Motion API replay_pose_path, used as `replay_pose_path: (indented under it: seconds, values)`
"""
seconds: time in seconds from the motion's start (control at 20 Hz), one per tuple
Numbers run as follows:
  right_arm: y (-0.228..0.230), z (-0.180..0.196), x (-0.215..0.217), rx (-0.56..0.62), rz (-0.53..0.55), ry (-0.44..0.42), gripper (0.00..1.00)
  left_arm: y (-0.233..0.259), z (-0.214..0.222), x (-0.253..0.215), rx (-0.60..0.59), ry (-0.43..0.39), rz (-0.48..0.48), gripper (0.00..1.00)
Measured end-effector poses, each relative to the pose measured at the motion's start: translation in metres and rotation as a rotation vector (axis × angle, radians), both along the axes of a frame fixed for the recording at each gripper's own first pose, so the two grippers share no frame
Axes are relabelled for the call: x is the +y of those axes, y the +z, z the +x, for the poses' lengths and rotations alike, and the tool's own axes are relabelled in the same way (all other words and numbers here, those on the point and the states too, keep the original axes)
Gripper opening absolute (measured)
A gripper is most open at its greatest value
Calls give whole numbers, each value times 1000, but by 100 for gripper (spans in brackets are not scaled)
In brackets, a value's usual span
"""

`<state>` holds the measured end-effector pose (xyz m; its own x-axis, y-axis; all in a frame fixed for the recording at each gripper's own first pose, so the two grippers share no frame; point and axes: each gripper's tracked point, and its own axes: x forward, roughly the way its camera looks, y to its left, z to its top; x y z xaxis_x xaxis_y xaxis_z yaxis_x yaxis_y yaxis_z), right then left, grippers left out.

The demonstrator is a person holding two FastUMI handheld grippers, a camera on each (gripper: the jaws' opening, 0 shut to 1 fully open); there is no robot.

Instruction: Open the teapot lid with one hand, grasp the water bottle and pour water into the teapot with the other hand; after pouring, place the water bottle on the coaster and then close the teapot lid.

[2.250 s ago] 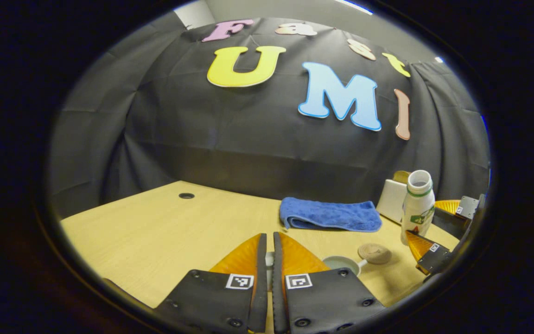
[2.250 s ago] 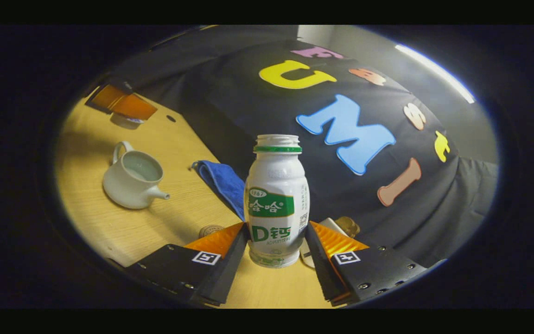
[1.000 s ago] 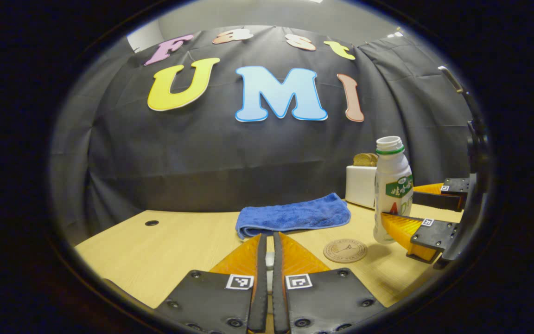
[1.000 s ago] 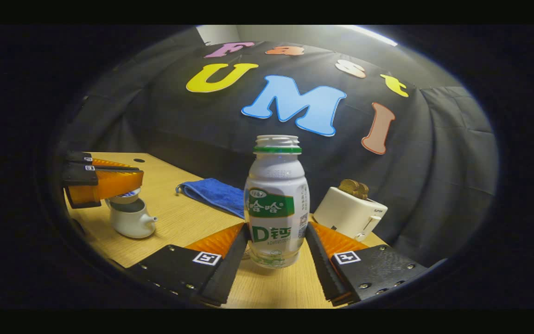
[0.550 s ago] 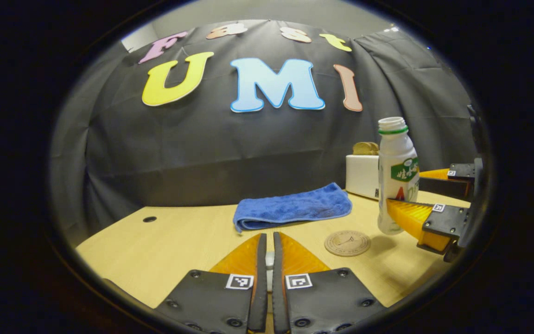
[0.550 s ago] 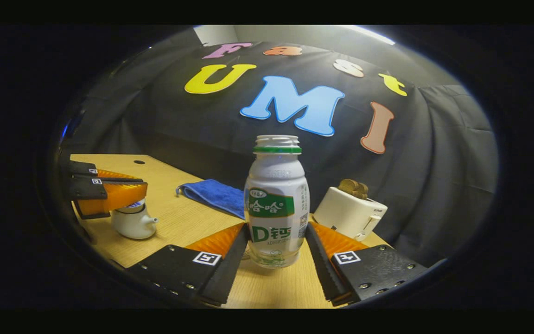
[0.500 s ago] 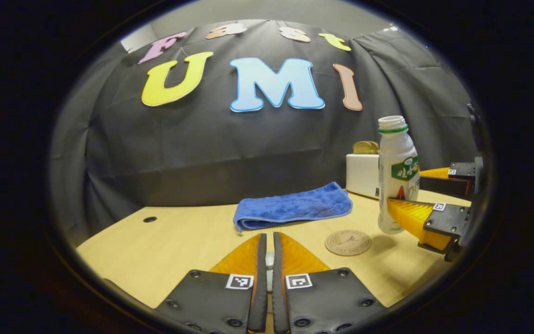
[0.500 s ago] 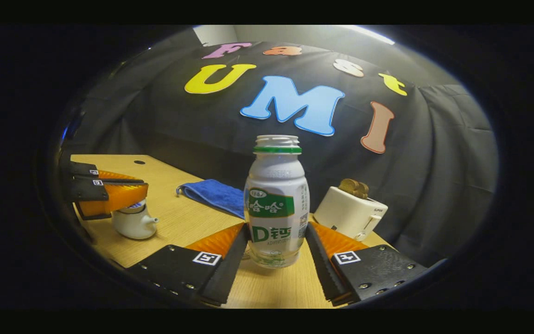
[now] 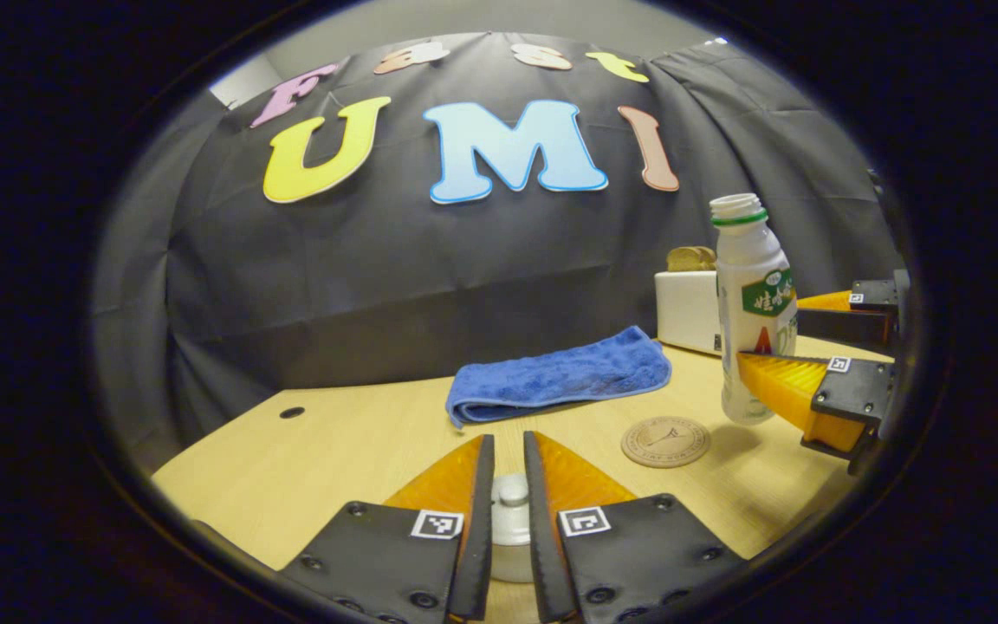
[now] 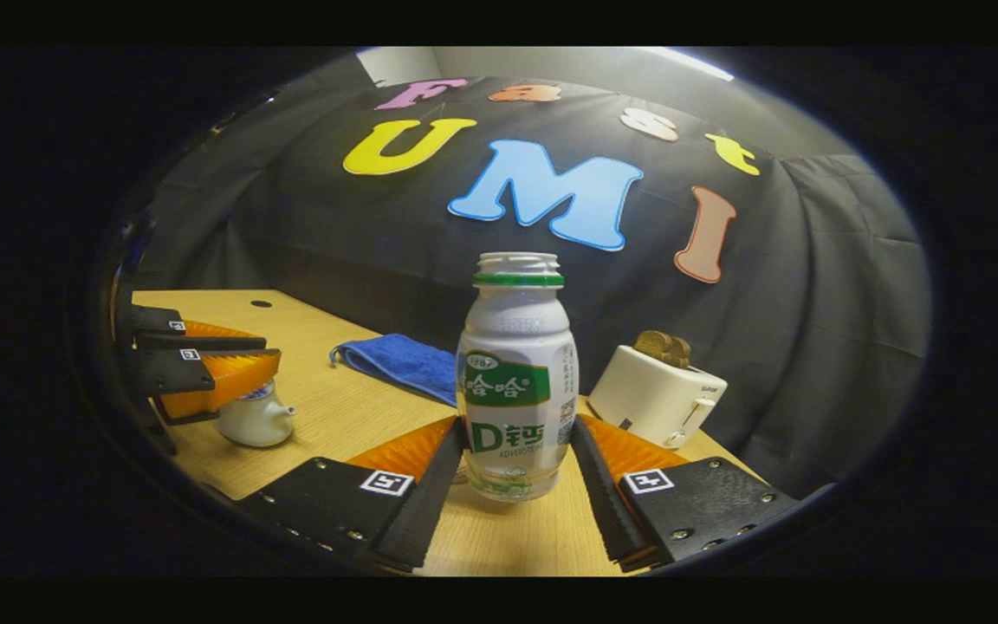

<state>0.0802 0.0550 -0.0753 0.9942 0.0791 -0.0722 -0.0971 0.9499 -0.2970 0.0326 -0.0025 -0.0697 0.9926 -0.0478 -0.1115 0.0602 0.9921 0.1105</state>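
Note:
My left gripper hangs over the white teapot. Its fingers stand slightly apart on either side of the knob of the white lid, which sits on the pot. From the right gripper view, the left gripper covers the pot's top. My right gripper is shut on the white water bottle, upright and uncapped. The bottle hangs just above the table, right of the round brown coaster. The right gripper grips its lower half.
A folded blue towel lies at the back of the wooden table. A white toaster with bread in it stands behind the bottle. A small cable hole is at the table's back left.
My left gripper's fingers have parted a little, and the lid's knob now shows between them. The left gripper has sunk onto the teapot. The bottle stays held upright by the coaster.

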Motion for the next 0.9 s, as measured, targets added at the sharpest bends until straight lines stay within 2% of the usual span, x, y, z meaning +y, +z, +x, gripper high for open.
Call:
replay_pose_path:
  seconds: [0.05, 0.2, 0.3, 0.55, 0.75, 0.9]
  values:
    - [0, 0, 1, 2, 10, 2, 74, 5, -2, 3, -17, 7, -3, 39]
    - [-4, 2, 3, 15, 66, 13, 74, 16, -8, 10, -55, 27, -26, 36]
    - [-9, 4, 5, 35, 101, 20, 74, 18, -11, 18, -61, 46, -39, 60]
    - [-13, 7, 7, 51, 159, 37, 74, 19, -16, 32, -63, 81, -64, 60]
    - [5, 13, 15, -17, 239, 80, 74, 27, -22, 38, -83, 99, -73, 41]
    - [10, 26, 24, -33, 241, 110, 74, 25, -27, 44, -79, 110, -95, 48]
